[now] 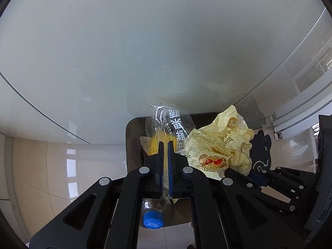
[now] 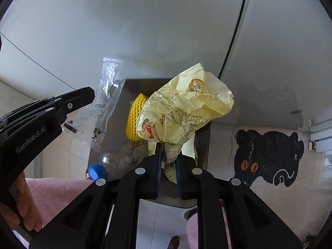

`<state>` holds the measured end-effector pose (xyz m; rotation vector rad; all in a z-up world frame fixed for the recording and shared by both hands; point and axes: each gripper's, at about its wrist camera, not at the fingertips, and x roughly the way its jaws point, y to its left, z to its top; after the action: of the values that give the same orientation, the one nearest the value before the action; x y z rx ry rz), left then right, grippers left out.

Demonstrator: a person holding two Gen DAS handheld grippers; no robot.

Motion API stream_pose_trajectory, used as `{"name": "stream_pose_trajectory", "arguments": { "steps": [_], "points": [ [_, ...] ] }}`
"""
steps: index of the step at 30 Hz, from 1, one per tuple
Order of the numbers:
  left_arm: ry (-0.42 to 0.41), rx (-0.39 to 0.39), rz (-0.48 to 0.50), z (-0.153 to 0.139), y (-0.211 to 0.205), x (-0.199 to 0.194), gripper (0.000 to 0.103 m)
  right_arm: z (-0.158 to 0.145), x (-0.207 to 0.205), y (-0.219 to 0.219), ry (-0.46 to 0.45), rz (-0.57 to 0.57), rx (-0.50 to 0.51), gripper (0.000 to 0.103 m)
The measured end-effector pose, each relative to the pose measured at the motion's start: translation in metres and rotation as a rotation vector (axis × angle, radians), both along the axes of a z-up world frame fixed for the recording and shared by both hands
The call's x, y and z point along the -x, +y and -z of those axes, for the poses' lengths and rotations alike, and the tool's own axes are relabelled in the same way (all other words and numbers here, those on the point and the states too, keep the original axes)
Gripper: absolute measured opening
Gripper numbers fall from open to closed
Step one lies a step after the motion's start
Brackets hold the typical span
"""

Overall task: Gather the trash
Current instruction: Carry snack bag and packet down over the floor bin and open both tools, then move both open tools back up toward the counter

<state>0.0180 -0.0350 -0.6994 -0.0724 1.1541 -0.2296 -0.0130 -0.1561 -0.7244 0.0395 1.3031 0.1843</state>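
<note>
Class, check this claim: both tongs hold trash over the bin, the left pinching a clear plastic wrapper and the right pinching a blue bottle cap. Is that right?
Not quite. The right tongs pinch a crumpled yellow paper wrapper, not the cap; the right wrist view shows this. The blue bottle cap lies in the bin. The left tongs do pinch the clear plastic wrapper.

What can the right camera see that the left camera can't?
Only the right view: the person's hand, a pink sleeve, the bear's orange eyes on the rug, and crumbs in the clear bag.
Only the left view: white writing on the clear bag.
Both: the left gripper pinching the clear bag, the right gripper pinching the yellow paper, the bin, the bottle's blue cap.
</note>
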Motion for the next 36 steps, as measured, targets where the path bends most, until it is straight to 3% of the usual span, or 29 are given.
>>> {"name": "stream_pose_trajectory", "arguments": {
  "steps": [1,2,3,4,5,6,10,14,15,21,32,36],
  "points": [
    [-0.001,-0.001,0.001,0.001,-0.001,-0.001,0.007,0.002,-0.002,0.000,0.005,0.001,-0.001,0.017],
    [-0.004,-0.004,-0.001,0.001,-0.001,-0.002,0.022,0.004,-0.004,0.000,0.014,0.000,0.001,0.023],
    [-0.014,-0.004,-0.007,-0.001,-0.002,-0.003,0.038,0.005,-0.005,0.000,0.014,0.002,0.006,0.040],
    [-0.029,0.000,-0.017,-0.001,0.002,-0.001,0.044,0.005,-0.005,0.000,0.007,0.006,0.009,0.054],
    [-0.039,0.000,-0.023,-0.004,0.003,-0.002,0.049,0.004,-0.005,-0.002,-0.018,0.020,0.010,0.079],
    [-0.045,-0.003,-0.025,-0.006,0.003,-0.002,0.053,0.002,-0.003,-0.004,-0.040,0.031,0.007,0.084],
    [-0.071,-0.008,-0.028,-0.021,0.008,-0.002,0.062,-0.007,-0.001,-0.009,-0.050,0.040,0.011,0.085],
    [-0.138,0.016,-0.062,-0.061,0.017,0.006,0.093,-0.033,0.006,-0.016,-0.098,0.030,0.040,0.100],
    [-0.158,0.025,-0.067,-0.073,0.020,0.009,0.095,-0.042,0.008,-0.017,-0.111,0.030,0.049,0.100],
    [-0.256,-0.001,-0.045,-0.158,0.022,0.031,0.095,-0.115,0.018,-0.032,-0.213,0.034,0.076,0.100],
    [-0.340,-0.046,-0.051,-0.320,0.027,0.066,0.095,-0.301,0.042,-0.028,-0.411,0.058,0.074,0.100],
    [-0.420,-0.068,-0.047,-0.390,0.029,0.080,0.095,-0.364,0.052,-0.022,-0.464,0.055,0.095,0.100]
  ]
}}
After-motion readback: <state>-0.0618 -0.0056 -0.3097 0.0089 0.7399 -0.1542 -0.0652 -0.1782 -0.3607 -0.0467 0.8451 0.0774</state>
